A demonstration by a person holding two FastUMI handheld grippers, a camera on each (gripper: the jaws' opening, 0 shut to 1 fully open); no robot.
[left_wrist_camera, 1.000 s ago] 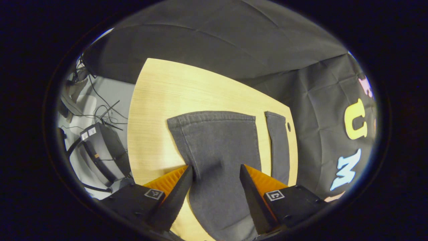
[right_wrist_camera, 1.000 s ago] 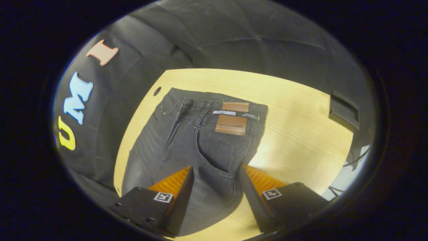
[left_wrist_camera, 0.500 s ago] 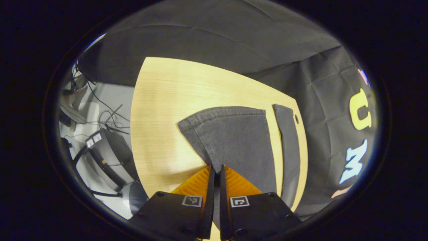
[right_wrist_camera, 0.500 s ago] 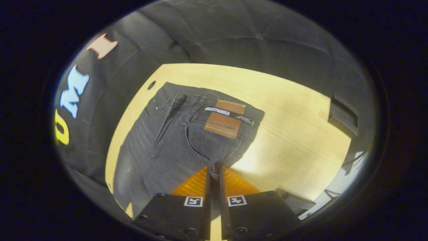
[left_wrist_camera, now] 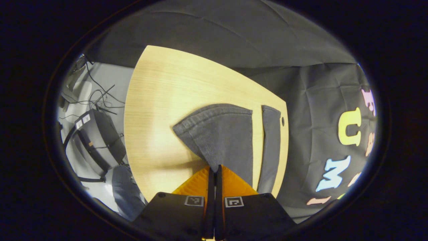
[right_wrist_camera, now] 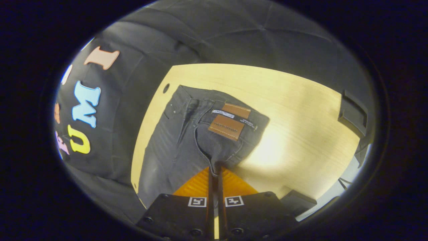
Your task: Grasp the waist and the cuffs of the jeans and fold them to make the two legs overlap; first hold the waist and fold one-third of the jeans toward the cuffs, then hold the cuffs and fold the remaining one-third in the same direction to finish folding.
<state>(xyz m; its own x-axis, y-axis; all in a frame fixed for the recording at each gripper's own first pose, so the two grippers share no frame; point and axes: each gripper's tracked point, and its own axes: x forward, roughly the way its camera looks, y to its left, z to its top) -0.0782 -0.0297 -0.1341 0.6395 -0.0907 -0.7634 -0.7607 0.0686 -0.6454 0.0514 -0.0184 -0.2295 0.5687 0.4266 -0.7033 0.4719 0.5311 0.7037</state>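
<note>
Dark grey jeans lie on a light wooden table point(left_wrist_camera: 157, 100). In the left gripper view the near leg's cuff end point(left_wrist_camera: 220, 134) rises in a peak toward my left gripper point(left_wrist_camera: 214, 167), which is shut on the cuff's near edge. The far leg point(left_wrist_camera: 270, 140) lies flat beside it. In the right gripper view the waist point(right_wrist_camera: 217, 124) with its brown leather patch point(right_wrist_camera: 230, 125) is pulled up toward my right gripper point(right_wrist_camera: 215, 165), which is shut on the waist's near edge.
Black cloth walls stand behind the table in both views. A dark box point(right_wrist_camera: 353, 113) sits at the table's far right edge. Off the table's left side, black equipment point(left_wrist_camera: 97, 140) and cables point(left_wrist_camera: 100, 97) lie on the floor. A small hole point(left_wrist_camera: 282, 121) marks the table corner.
Both grippers went from open around the fabric to shut on it. The cuff and the waist edge have since been lifted into peaks off the table.
</note>
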